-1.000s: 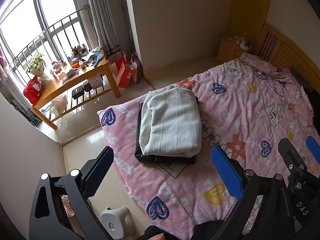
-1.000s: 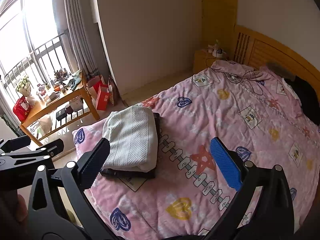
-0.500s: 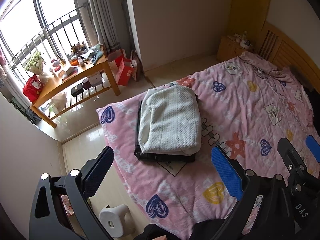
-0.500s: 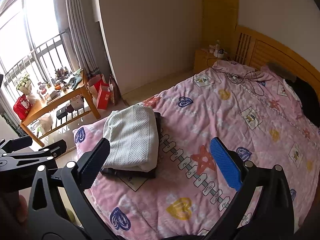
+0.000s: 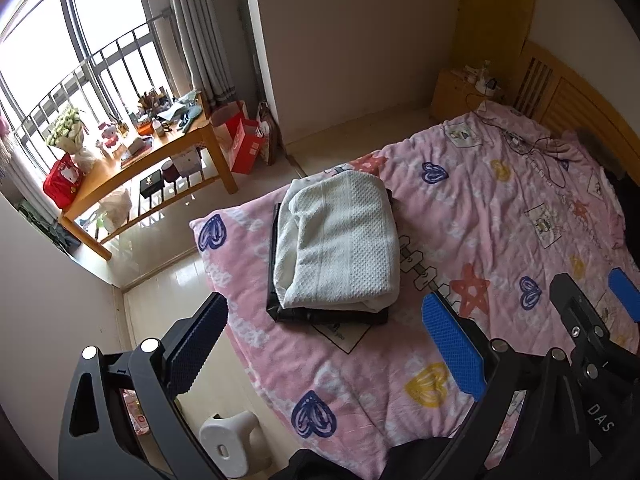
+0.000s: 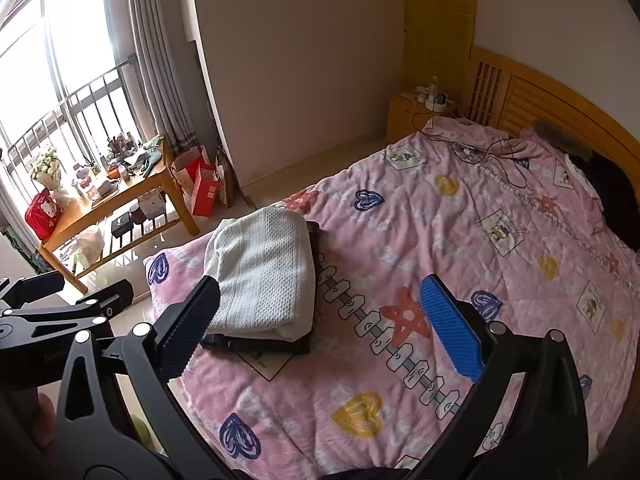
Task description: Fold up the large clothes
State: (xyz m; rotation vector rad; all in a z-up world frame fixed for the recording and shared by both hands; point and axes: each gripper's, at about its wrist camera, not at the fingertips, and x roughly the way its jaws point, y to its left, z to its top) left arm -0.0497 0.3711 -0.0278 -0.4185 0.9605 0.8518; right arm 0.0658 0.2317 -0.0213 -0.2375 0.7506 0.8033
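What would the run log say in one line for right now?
left tongs: open, empty | right tongs: open, empty | white knit garment: folded, on folded black garment | stack on pink quilt

A waffle-knit white cloth garment (image 5: 340, 240) lies on the fleecy pink blanket (image 5: 480, 208), near glossy floor tiles (image 5: 168, 304).

Folded clothes (image 5: 338, 236) stacked on bed (image 5: 480, 208) corner.

Daylight pours through the tall barred window (image 5: 76, 52), blown out to white glare, and gleams on the pale tiled floor (image 5: 168, 280). The pink patterned quilt (image 6: 460, 240) is evenly lit and sharp. Fisheye distortion bends walls; the corners fall black.
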